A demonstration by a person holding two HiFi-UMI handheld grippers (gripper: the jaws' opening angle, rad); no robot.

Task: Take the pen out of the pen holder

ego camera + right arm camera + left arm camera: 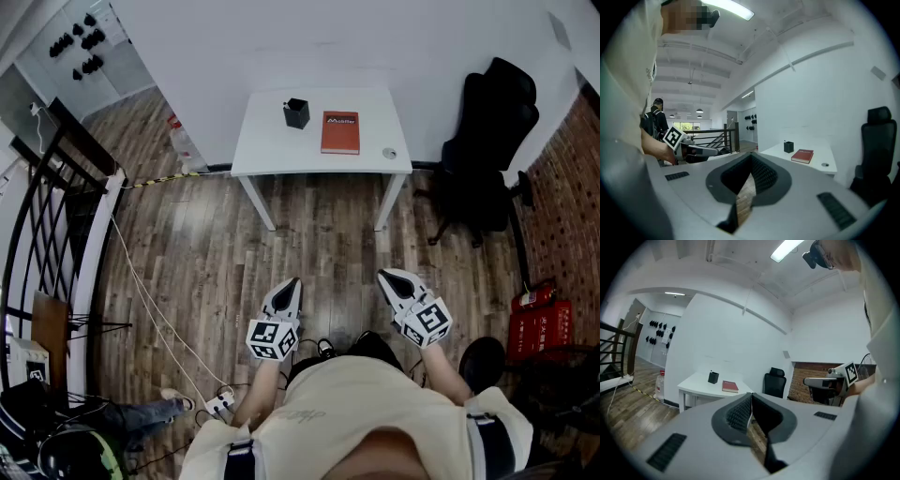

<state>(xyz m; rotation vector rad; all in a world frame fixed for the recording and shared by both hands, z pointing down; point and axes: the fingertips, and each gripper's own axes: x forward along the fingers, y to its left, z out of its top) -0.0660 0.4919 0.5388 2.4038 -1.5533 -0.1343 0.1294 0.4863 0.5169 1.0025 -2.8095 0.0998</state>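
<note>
1. Step in hand: the approach. No grasp has begun. You're standing well back from the white table (267, 145), with open wood floor (309, 234) between you and it.
2. Target: the black pen holder (296, 113) sits toward the far left of the tabletop. It is just left of the red book (339, 131) and not touching it.
3. The pen (710, 371) shows only as a thin tip above the holder's rim. It is too small to tell more.
4. Left gripper (292, 284): jaws closed tip to tip with nothing between them, held low in front of you.
5. Right gripper (385, 277): jaws also meet at the tips, and it is empty.
6. Next, my read: walk up to the near edge of the table. Open one gripper's jaws before you reach the holder, then come in from above and line the pads up on the exposed pen tip.
7. Little of the pen sticks out, so expect a fine pinch high up and a straight pull upward. The other gripper probably needs to steady the holder so it doesn't lift with the pen.
8. The black chair (487, 131) at the table's right is out of your path.
</note>
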